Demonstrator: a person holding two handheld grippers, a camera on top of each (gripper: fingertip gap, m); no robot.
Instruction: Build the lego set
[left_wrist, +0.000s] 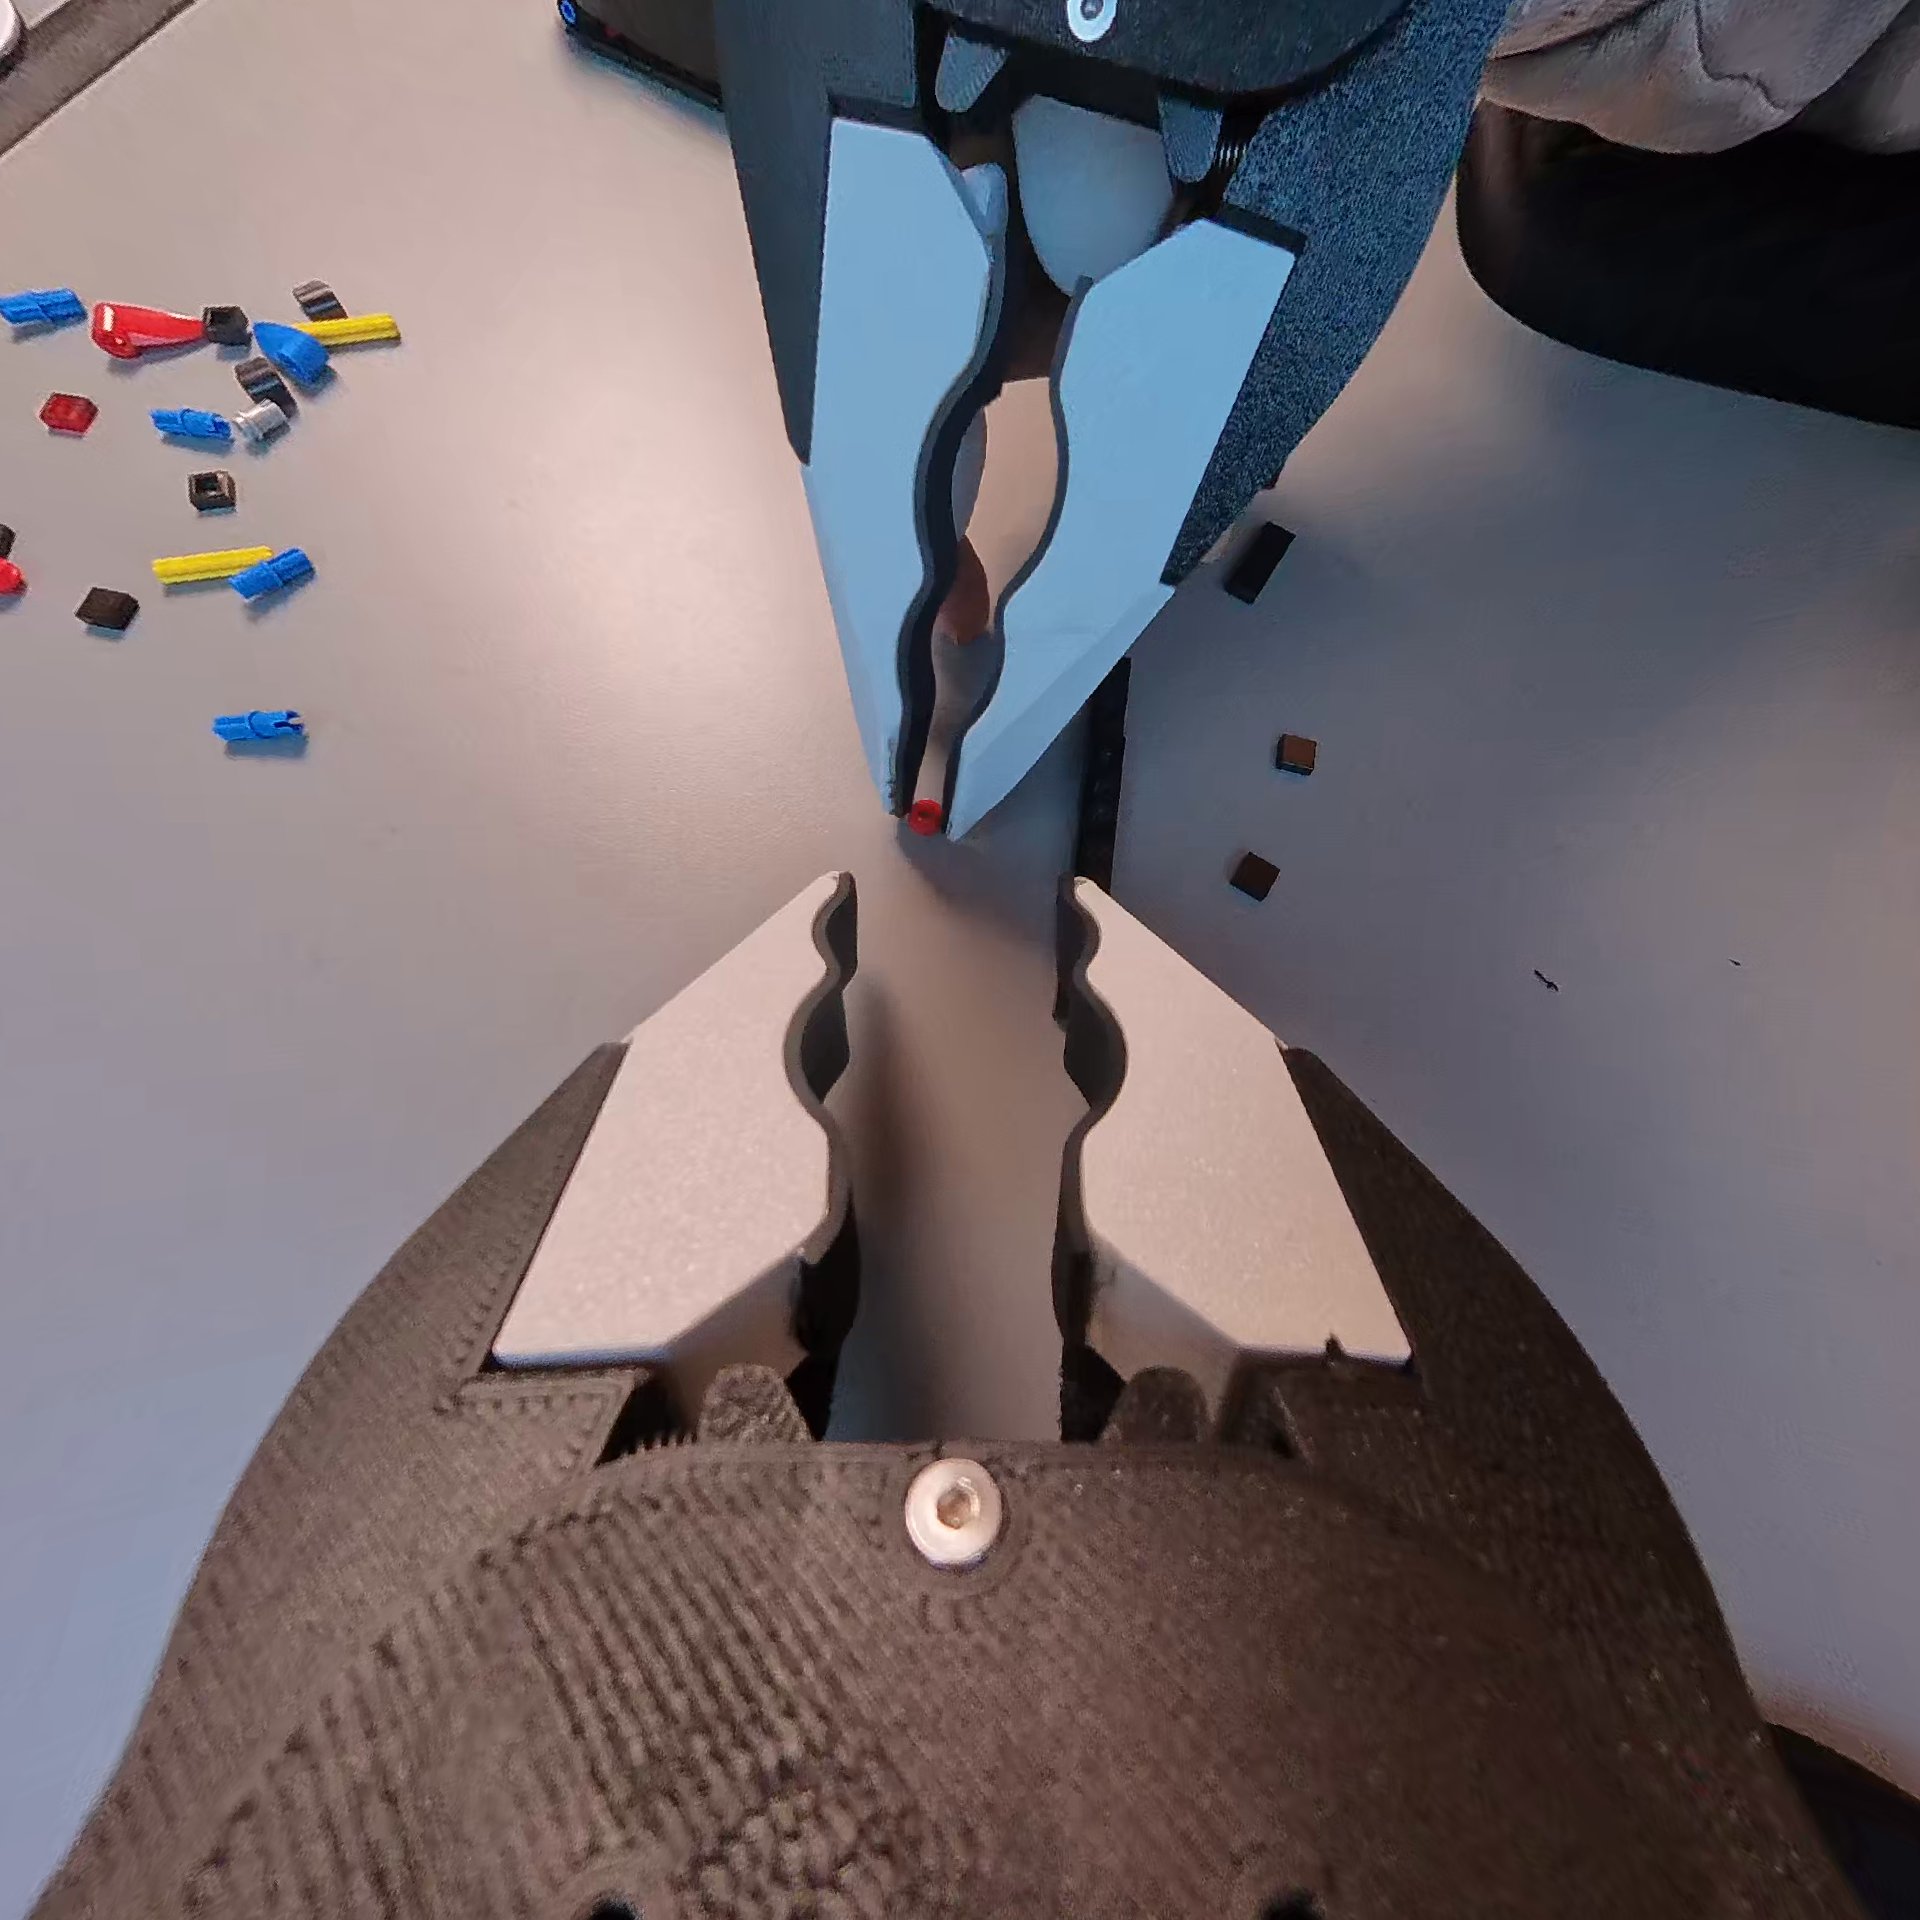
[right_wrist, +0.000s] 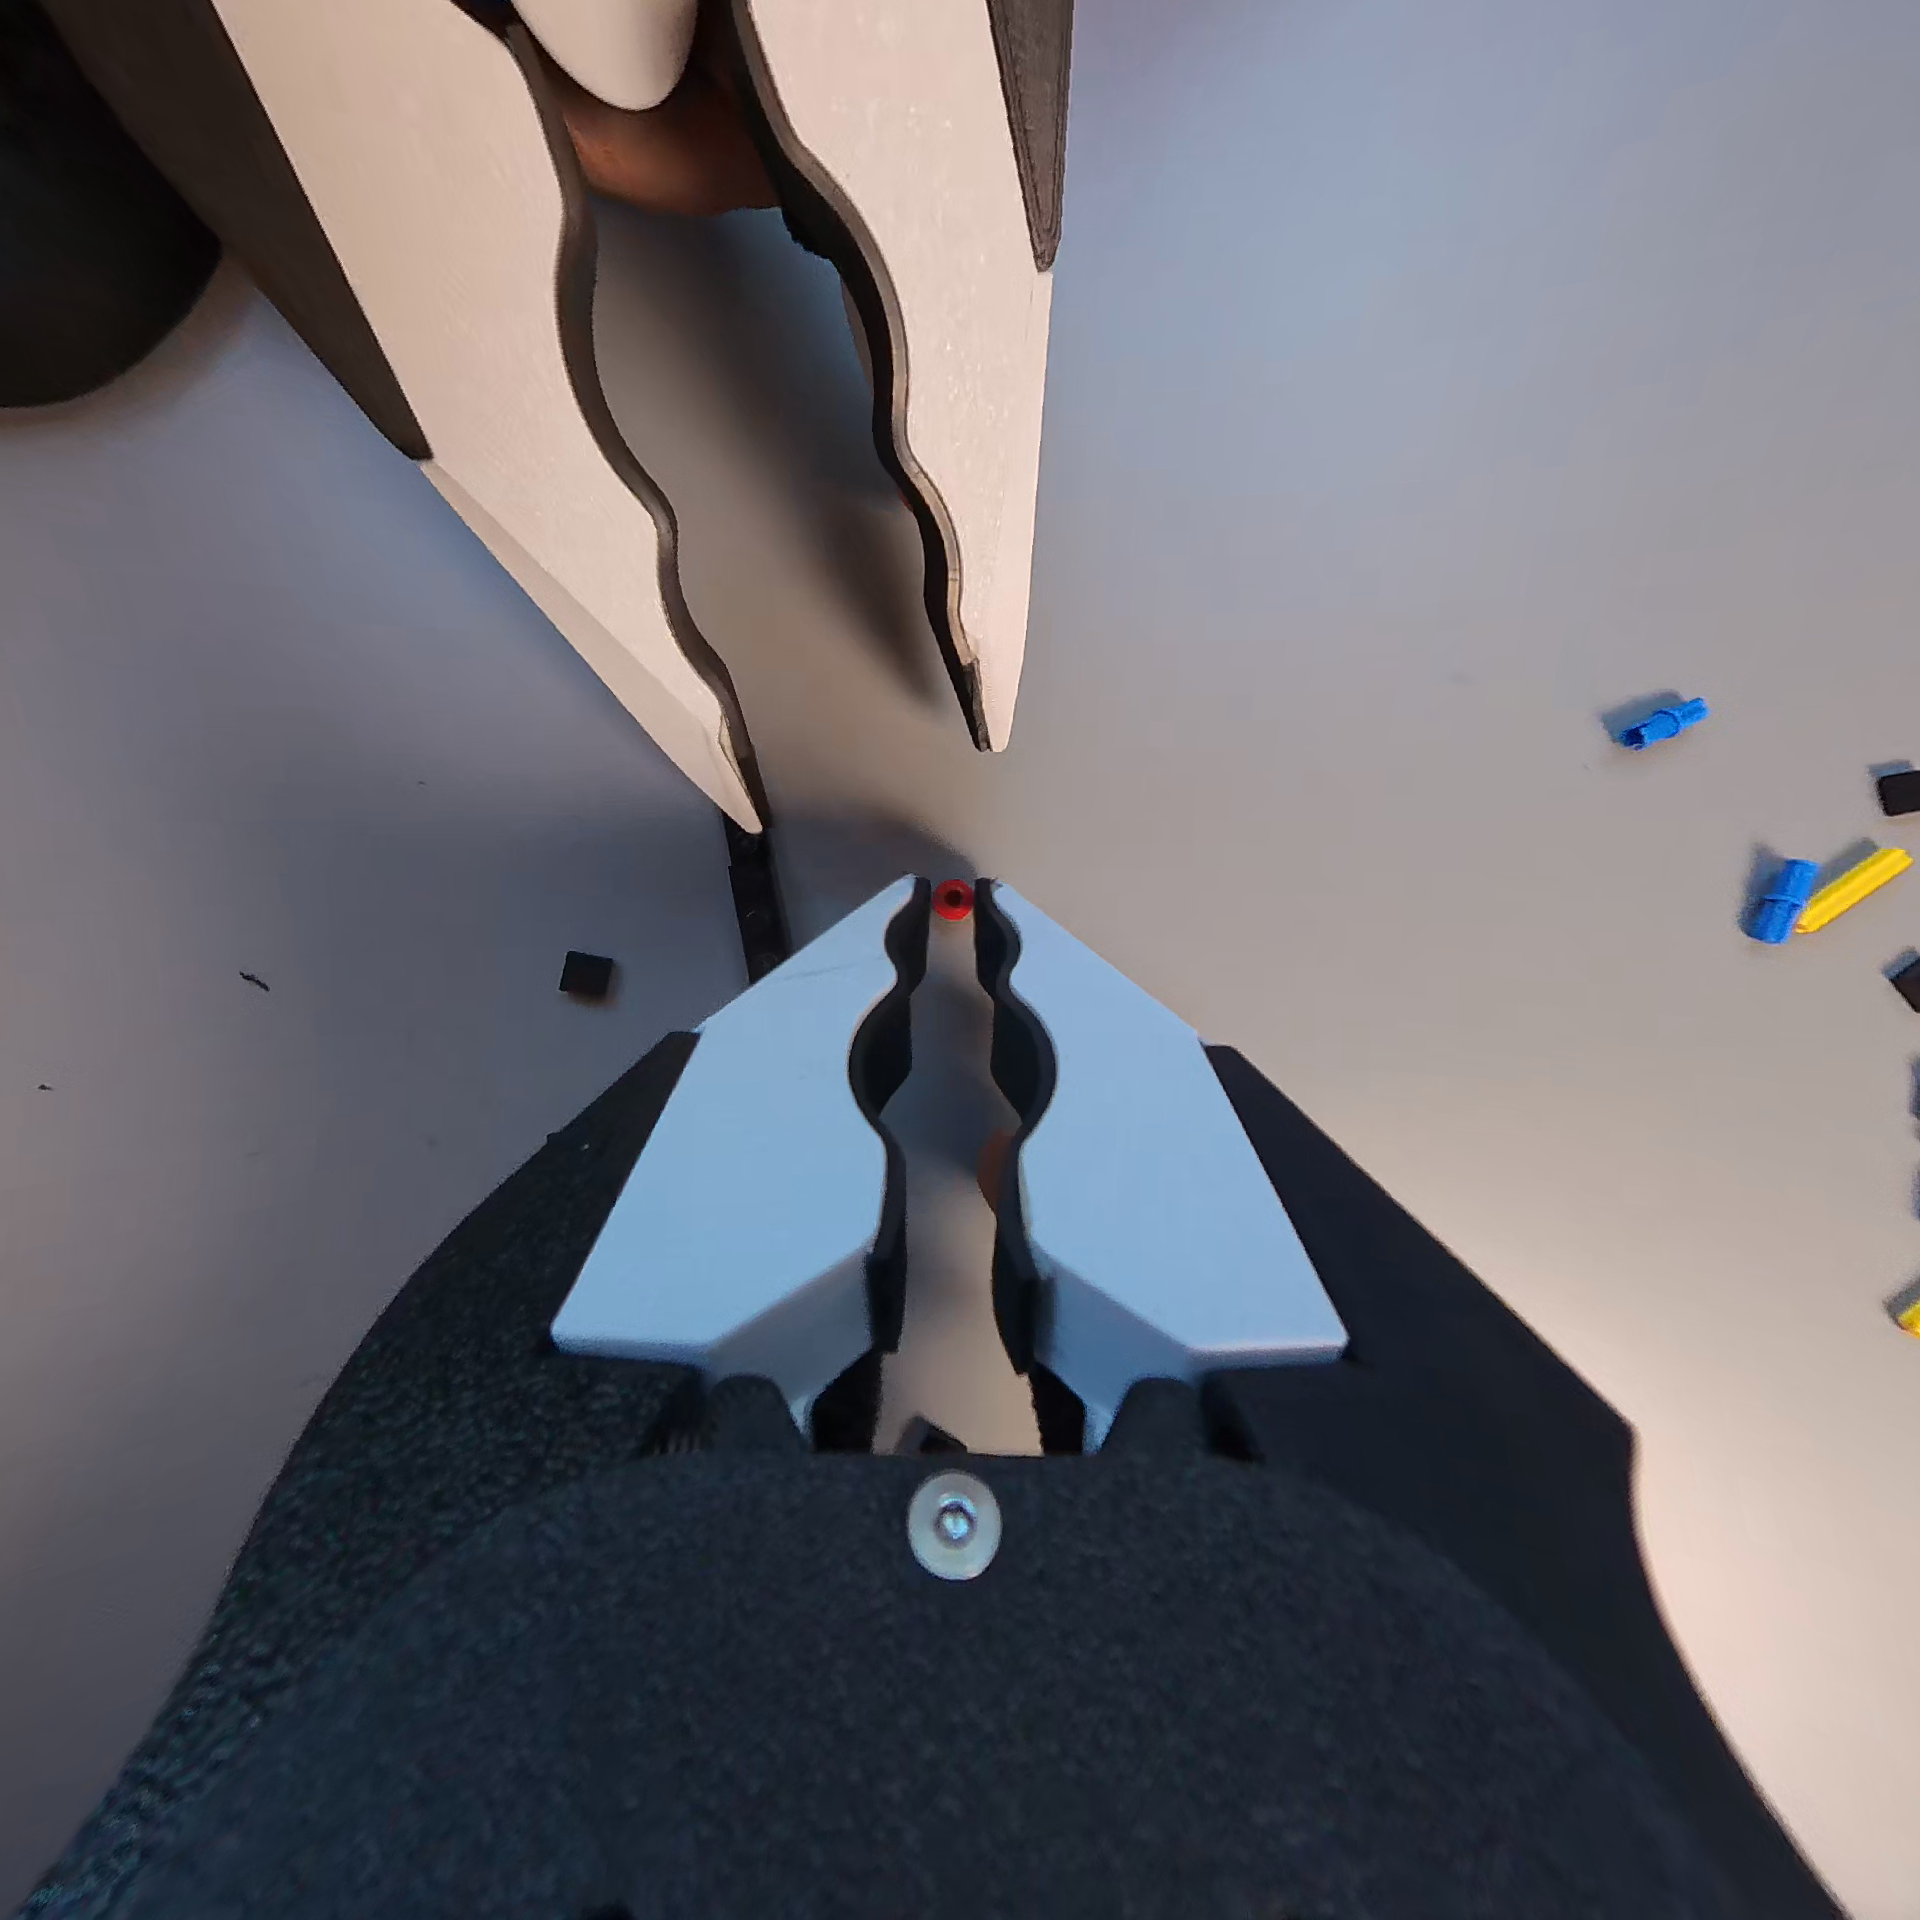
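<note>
Pinching a small red piece (right_wrist: 952, 899) at its tips, the right gripper (right_wrist: 952, 891) faces the spread left gripper (left_wrist: 956, 904).

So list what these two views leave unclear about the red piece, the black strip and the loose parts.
- Red piece: too small in both views to tell its shape; the right gripper pinches its sides.
- Black strip: both grippers' fingers cover much of it; the left gripper is open, and contact cannot be told.
- Loose parts: cut off by the left wrist view's left edge and the right wrist view's right edge.

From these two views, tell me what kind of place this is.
Probably an office desk or workbench: a plain grey tabletop, loose Lego pieces such as a blue connector pin, and a dark chair-like seat at its edge.
</note>
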